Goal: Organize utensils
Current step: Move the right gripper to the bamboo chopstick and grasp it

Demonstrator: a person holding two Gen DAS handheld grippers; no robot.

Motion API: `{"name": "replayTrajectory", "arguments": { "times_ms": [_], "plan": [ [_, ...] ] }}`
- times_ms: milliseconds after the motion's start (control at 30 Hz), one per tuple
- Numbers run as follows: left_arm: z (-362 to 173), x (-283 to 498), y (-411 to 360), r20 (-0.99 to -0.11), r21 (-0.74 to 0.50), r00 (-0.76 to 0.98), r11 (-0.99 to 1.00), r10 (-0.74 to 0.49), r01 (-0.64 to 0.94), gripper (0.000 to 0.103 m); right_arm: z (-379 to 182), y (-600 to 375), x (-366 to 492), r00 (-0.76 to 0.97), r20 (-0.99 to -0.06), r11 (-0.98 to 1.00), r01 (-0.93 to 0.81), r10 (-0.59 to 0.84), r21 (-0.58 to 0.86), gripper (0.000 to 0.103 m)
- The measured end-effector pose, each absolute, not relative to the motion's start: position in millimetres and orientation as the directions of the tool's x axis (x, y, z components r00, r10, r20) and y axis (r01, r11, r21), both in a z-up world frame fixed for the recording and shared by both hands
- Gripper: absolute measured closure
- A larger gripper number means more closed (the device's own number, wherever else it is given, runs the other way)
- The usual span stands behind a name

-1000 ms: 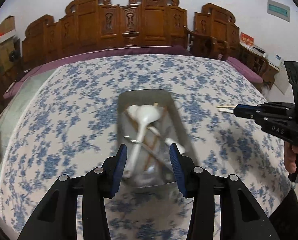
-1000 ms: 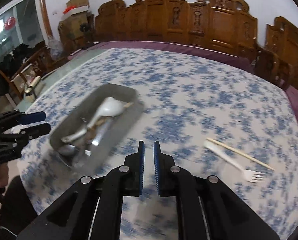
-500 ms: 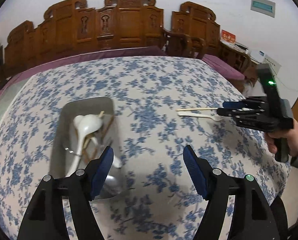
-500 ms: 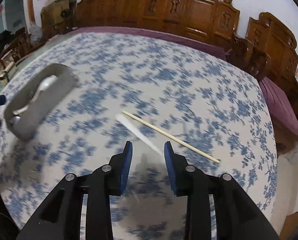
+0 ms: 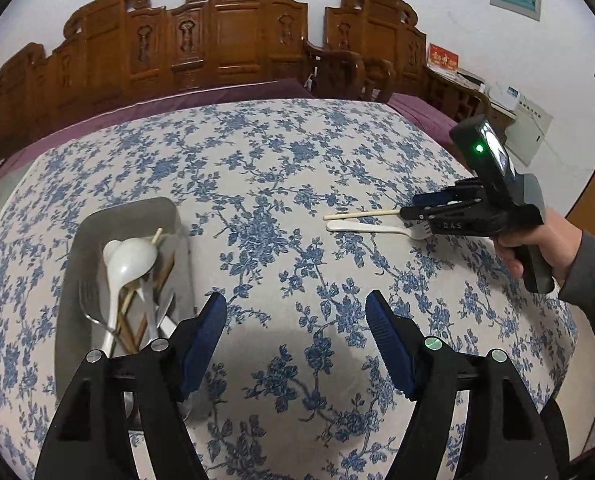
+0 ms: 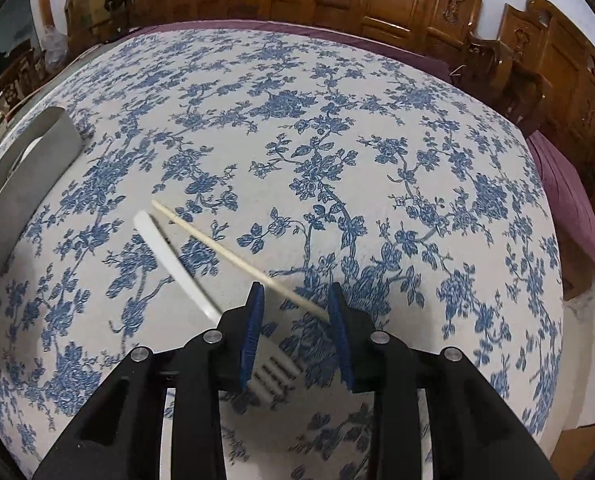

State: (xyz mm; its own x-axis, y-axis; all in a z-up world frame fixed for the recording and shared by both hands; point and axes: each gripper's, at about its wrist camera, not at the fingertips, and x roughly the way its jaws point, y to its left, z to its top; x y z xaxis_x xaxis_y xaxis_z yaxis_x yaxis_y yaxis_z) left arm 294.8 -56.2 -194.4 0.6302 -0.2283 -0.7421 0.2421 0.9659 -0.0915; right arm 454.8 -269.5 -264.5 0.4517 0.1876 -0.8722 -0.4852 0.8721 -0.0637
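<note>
**Utensils: one chopstick and one fork lay loose under your right gripper**

Your right gripper [image 6: 295,312] pointed steeply down at the tablecloth [image 6: 337,128] with its jaws parted, having just been opening. The near end of the wooden chopstick [image 6: 233,260] ran in between the blue pads, and the tines of the white plastic fork [image 6: 169,256] showed in the gap below them, but neither pad pressed on either piece. Both pieces lay flat on the cloth, side by side and nearly parallel, their far ends reaching toward 10 o'clock in the right wrist view. Whether the right-hand pad touched the chopstick's tip could not be told.

Your left gripper [image 5: 295,332] hung over bare cloth with its jaws wide apart and nothing between them, having also just been opening. Just beside its left finger [image 5: 201,332], toward 9 o'clock, stood the grey metal tray [image 5: 109,216]. It held a white ladle [image 5: 127,258], a metal fork [image 5: 89,304], brown chopsticks and other metal pieces piled lengthwise. Out at 2 o'clock in that view, your hand [image 5: 537,248] held the right gripper's handle, with its tips over the chopstick and fork, well apart from the tray.

Carved wooden chairs [image 5: 233,36] ringed the table's far edge.
</note>
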Motion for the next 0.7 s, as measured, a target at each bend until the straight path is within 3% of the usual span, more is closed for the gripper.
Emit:
{"name": "replayTrajectory", "arguments": {
  "times_ms": [200,233,400,700],
  "plan": [
    [-202,302,-65,-0.756,-0.107,0.608,0.962,-0.242,0.25,0.034,-268,-268,465,0.423,-0.887,0.849,-0.523,0.184,-0.074,0.07],
    [-202,303,-67,-0.757,-0.105,0.608,0.963,-0.24,0.249,0.034,-268,-268,465,0.419,-0.888,0.844,-0.531,0.189,-0.071,0.082],
    [-205,305,-73,-0.763,-0.092,0.606,0.965,-0.227,0.245,0.034,-264,-269,452,0.405,-0.889,0.82,-0.568,0.213,-0.062,0.101],
    [-210,310,-108,-0.778,-0.071,0.586,0.959,-0.225,0.274,0.034,-248,-295,426,0.45,-0.856,0.841,-0.54,0.254,-0.035,0.103]
  ]
}}
